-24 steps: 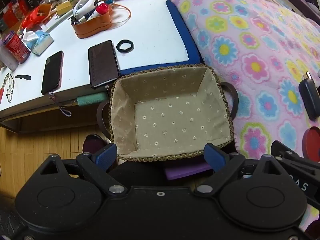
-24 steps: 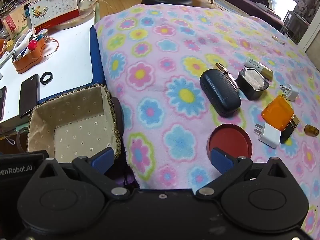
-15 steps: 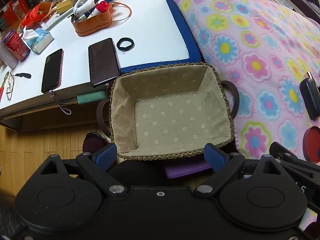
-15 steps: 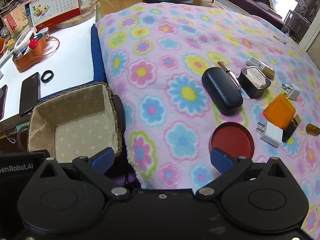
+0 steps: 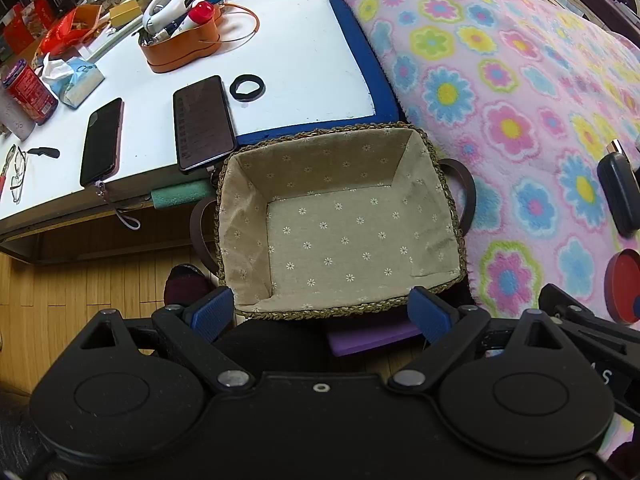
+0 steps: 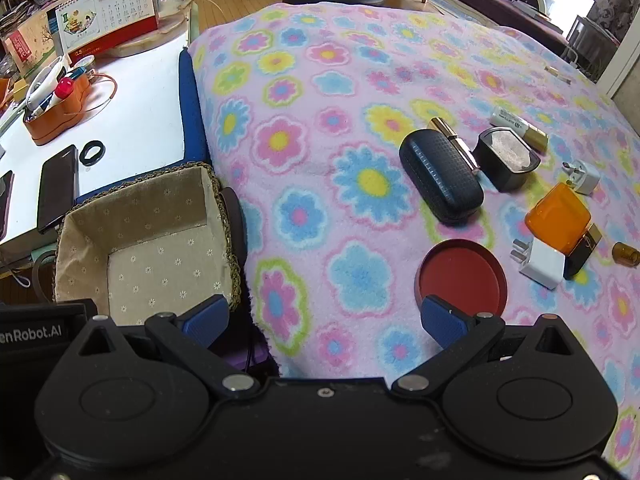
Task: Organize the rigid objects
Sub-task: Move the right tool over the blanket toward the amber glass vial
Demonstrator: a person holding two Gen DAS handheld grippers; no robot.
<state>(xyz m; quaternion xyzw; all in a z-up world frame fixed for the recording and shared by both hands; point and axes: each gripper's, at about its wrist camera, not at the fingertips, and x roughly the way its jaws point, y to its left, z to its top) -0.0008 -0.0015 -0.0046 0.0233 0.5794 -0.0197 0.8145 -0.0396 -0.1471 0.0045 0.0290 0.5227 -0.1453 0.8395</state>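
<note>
A woven basket [image 5: 448, 200] [image 6: 222, 200] with a dotted cloth lining stands empty between the white table and the flowered blanket. My left gripper [image 5: 322, 312] hovers open over its near rim, nothing between the fingers. My right gripper [image 6: 324, 322] is open above the blanket's near edge. On the blanket lie a round red tin [image 6: 462, 276] just beyond the right fingertip, a dark glasses case [image 6: 440, 174], a black box [image 6: 506, 162], an orange block [image 6: 558, 218], a white plug [image 6: 540, 262] and a lipstick [image 6: 450, 132].
The white table [image 5: 304, 52] holds two phones [image 5: 204, 122], a black ring [image 5: 247, 87], an orange organiser [image 5: 182, 48], a tissue pack and a red can. A white travel adapter [image 6: 582, 176], a small tube [image 6: 520, 126] and an amber vial [image 6: 626, 254] lie further right on the blanket.
Both views have shifted slightly, the basket and blanket objects sliding a little in the frame. Both grippers stay open and empty.
</note>
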